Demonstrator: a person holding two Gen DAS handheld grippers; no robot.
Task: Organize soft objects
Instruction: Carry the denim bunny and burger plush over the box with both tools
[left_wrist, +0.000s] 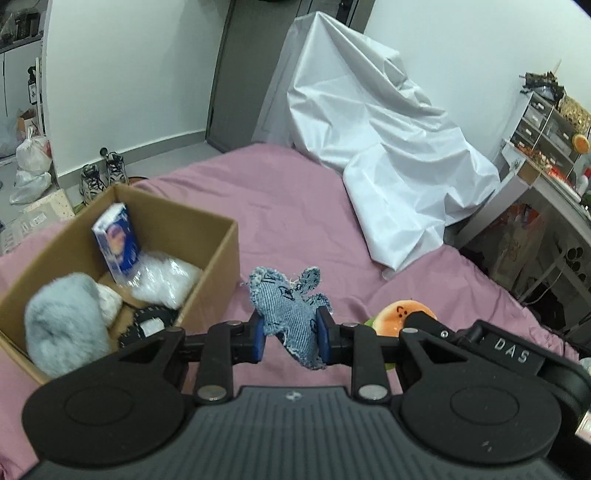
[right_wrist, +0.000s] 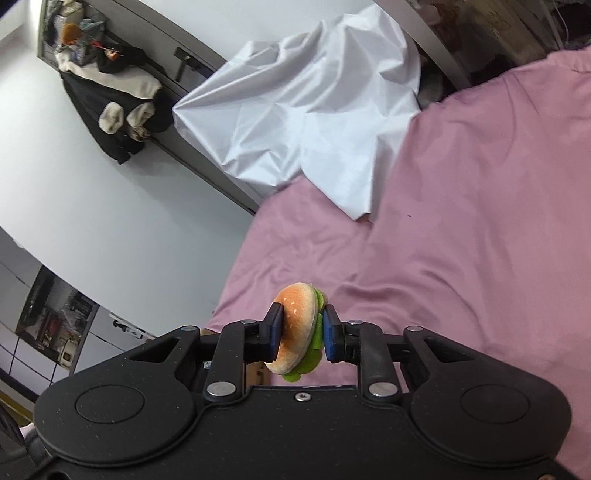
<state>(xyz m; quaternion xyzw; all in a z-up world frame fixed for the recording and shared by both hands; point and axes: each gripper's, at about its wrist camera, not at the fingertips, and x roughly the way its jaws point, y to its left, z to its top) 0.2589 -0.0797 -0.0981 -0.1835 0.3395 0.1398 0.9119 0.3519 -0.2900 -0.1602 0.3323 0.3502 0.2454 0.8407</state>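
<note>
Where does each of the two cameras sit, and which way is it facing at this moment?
Left wrist: on the left gripper, looking down over a denim toy it clamps, toward the cardboard box and pink bed; only gripper shows.
Right wrist: on the right gripper, tilted view past its plush burger; only gripper shows.
Shared: bed, white sheet, burger.

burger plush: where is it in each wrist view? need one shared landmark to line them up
Left wrist: burger plush lower right of centre, partly hidden behind the right gripper, right of the denim toy held in the left gripper.
Right wrist: burger plush lower centre, clamped edge-on between the right gripper's jaws.
Shared landmark: white sheet draped at the far side of the pink bedspread.
</note>
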